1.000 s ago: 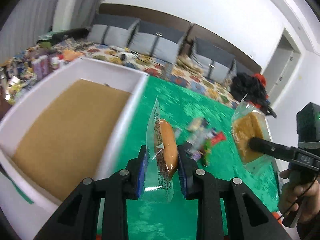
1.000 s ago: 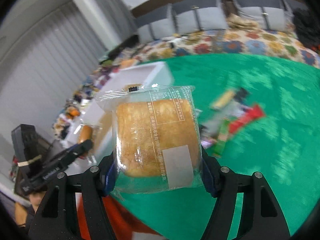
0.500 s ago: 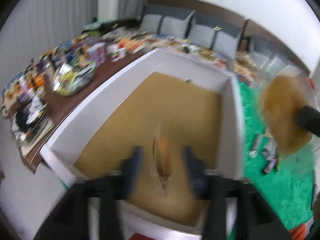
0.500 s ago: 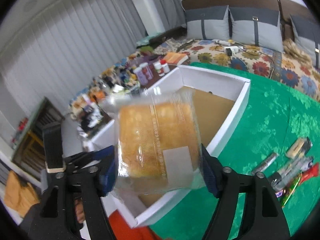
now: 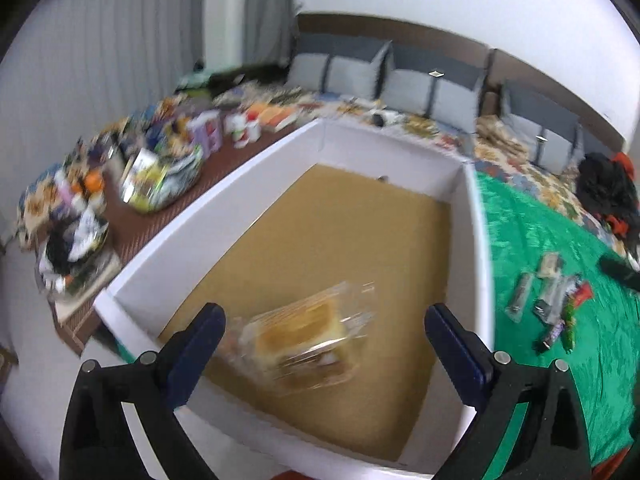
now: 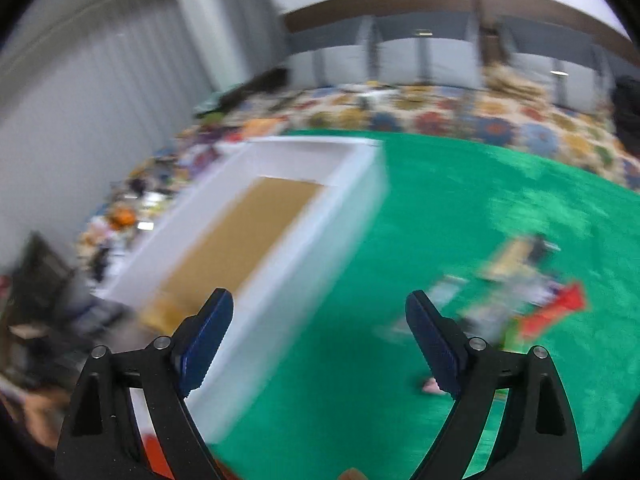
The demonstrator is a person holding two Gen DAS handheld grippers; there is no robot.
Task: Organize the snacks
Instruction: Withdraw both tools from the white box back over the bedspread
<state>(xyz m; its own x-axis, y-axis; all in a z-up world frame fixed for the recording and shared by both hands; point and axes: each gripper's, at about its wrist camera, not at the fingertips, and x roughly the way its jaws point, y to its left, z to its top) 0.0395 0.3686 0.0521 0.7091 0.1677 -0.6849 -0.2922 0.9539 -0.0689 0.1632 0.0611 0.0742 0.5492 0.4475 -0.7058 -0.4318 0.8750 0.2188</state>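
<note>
Clear-wrapped golden cakes point(image 5: 304, 344) just released into white cardboard box point(image 5: 472, 216); left gripper point(image 5: 322, 344) and right gripper point(image 6: 320, 334) newly spread wide, empty; loose snack bars point(image 5: 552, 304) remain.

A second ago each gripper clamped a wrapped bun; now the left gripper point(image 5: 324, 338) has just been opening and stands wide above the box point(image 5: 280, 176), with blurred packets point(image 5: 304, 344) between its pads, untouched. The right gripper point(image 6: 320, 332), also just opening, is empty and has swung from the box toward the green cloth point(image 6: 460, 200).
</note>
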